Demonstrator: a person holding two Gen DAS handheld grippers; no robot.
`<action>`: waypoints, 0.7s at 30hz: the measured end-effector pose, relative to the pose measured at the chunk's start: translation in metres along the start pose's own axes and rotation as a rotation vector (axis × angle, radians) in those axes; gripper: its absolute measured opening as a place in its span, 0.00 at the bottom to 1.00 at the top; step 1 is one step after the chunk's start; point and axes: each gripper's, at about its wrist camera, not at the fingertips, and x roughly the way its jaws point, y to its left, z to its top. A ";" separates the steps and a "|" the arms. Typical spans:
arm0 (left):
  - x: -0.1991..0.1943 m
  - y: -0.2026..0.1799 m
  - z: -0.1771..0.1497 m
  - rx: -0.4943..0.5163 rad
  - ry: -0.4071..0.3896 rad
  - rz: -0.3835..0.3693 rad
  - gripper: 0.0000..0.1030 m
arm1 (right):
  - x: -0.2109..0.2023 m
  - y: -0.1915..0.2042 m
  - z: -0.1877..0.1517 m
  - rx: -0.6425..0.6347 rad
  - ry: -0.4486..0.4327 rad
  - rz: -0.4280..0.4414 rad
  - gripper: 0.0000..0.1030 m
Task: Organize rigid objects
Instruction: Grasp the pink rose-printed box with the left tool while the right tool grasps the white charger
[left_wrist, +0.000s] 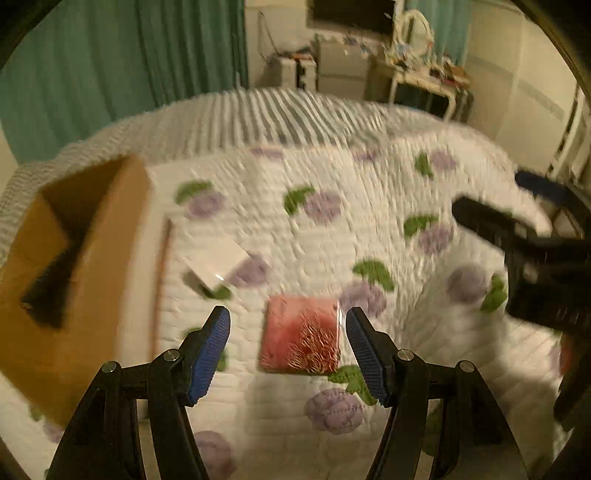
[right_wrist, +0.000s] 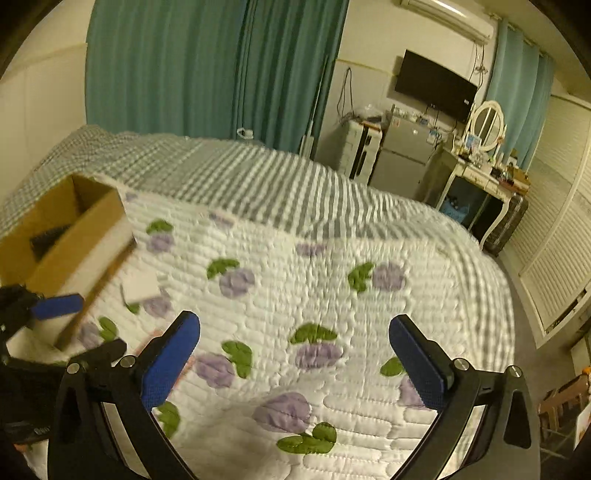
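Observation:
A flat red box (left_wrist: 301, 334) lies on the quilt, framed between the blue pads of my left gripper (left_wrist: 287, 317), which is open; neither pad presses on it. Further left lies a small white box (left_wrist: 218, 264), also in the right wrist view (right_wrist: 140, 284). An open cardboard box (left_wrist: 74, 258) stands at the left with a dark object (left_wrist: 51, 291) inside; the right wrist view shows it too (right_wrist: 66, 236). My right gripper (right_wrist: 295, 321) stands wide open over bare quilt with nothing between its pads. One of its black fingers (left_wrist: 480, 218) reaches in from the right.
The white quilt (right_wrist: 332, 295) with purple and green patches lies over a grey striped bed cover (right_wrist: 240, 173). Green curtains (right_wrist: 203, 66), a small fridge (right_wrist: 402, 155) and a dressing table (right_wrist: 476, 173) stand beyond the bed. The picture is blurred by motion.

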 end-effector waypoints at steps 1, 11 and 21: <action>0.010 -0.003 -0.004 0.009 0.014 0.002 0.66 | 0.006 -0.001 -0.004 -0.002 0.005 -0.003 1.00; 0.079 -0.012 -0.025 0.004 0.130 0.019 0.71 | 0.065 -0.008 -0.022 0.037 0.128 0.075 1.00; 0.058 -0.006 -0.032 -0.068 0.050 0.057 0.67 | 0.072 -0.002 -0.023 0.014 0.139 0.103 1.00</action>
